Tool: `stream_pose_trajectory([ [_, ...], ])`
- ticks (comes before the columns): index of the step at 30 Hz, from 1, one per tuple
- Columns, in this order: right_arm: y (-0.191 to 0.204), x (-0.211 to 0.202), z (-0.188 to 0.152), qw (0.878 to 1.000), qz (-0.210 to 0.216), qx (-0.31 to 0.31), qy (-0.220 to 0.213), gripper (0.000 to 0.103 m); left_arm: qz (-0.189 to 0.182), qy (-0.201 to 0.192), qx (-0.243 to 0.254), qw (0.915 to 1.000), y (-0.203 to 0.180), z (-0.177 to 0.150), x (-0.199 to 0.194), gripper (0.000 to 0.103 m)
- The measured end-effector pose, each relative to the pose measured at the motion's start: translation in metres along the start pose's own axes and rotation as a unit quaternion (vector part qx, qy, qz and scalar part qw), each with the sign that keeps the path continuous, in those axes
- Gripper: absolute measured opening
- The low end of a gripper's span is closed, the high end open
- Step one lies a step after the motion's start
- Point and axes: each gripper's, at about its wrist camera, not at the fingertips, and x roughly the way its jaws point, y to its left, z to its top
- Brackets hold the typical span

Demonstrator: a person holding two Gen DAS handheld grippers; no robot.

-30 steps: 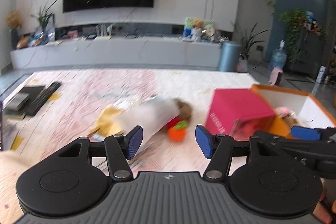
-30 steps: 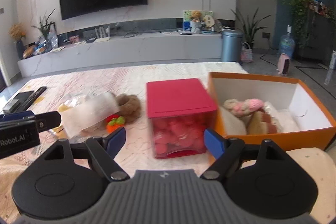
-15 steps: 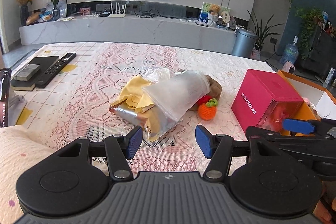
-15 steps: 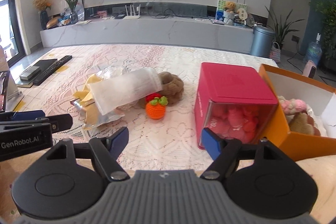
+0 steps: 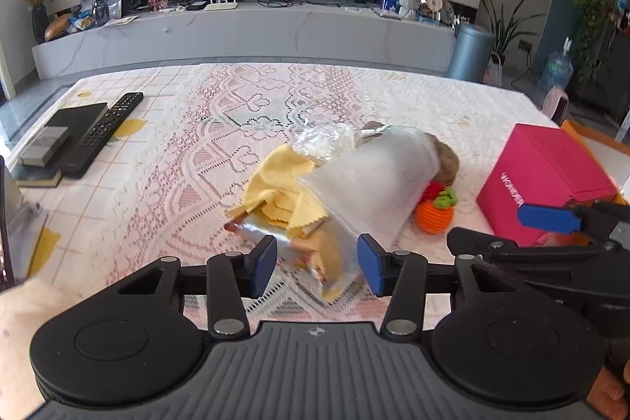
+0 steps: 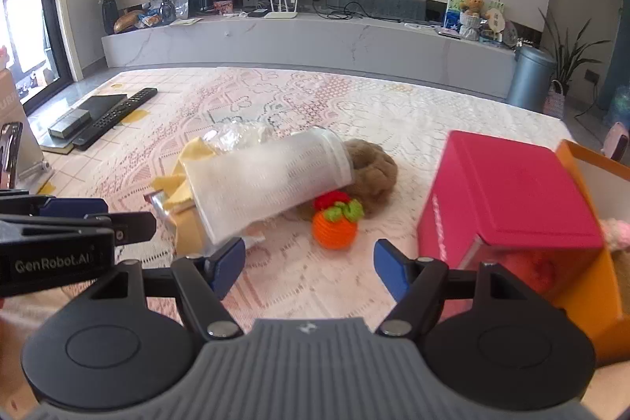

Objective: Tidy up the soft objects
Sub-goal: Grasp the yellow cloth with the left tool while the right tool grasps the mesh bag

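Observation:
A pile of soft things lies mid-table: a frosted white pouch (image 5: 374, 184) over a yellow cloth (image 5: 275, 191), a crinkled clear bag (image 5: 327, 142), a brown plush (image 6: 372, 168) and an orange knitted fruit (image 6: 334, 227). My left gripper (image 5: 317, 264) is low at the pile's near end. Its jaws are closing, with the corner of the pouch and cloth between them, and the pads are clear of it. My right gripper (image 6: 308, 264) is open and empty, just short of the orange fruit (image 5: 435, 213). The white pouch (image 6: 267, 180) lies to its left.
A pink box (image 6: 508, 199) lies on its side at the right, against an orange box (image 6: 590, 262) holding a pink plush (image 6: 618, 231). A remote (image 5: 104, 132) and a dark book (image 5: 76, 117) lie far left. A metal stand (image 5: 15, 207) is at the left edge.
Both grippers have come forward and down toward the pile, swinging left away from the boxes. The left jaws have narrowed around the pouch's near corner.

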Motion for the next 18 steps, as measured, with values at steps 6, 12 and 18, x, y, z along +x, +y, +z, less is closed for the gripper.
stream_pose_trajectory([
  [6,0.001,0.031,0.027,0.999,0.026,0.041,0.006,0.090,0.020,0.014,-0.025,0.9994,0.025,0.021,0.022,0.048],
  [12,0.007,0.068,0.043,0.993,0.042,0.107,0.037,0.097,0.006,0.037,-0.079,0.9962,0.045,0.023,0.048,0.031],
  [18,0.018,0.095,0.046,0.989,0.052,0.124,0.061,0.094,-0.011,0.046,-0.087,0.9951,0.046,0.019,0.055,0.031],
])
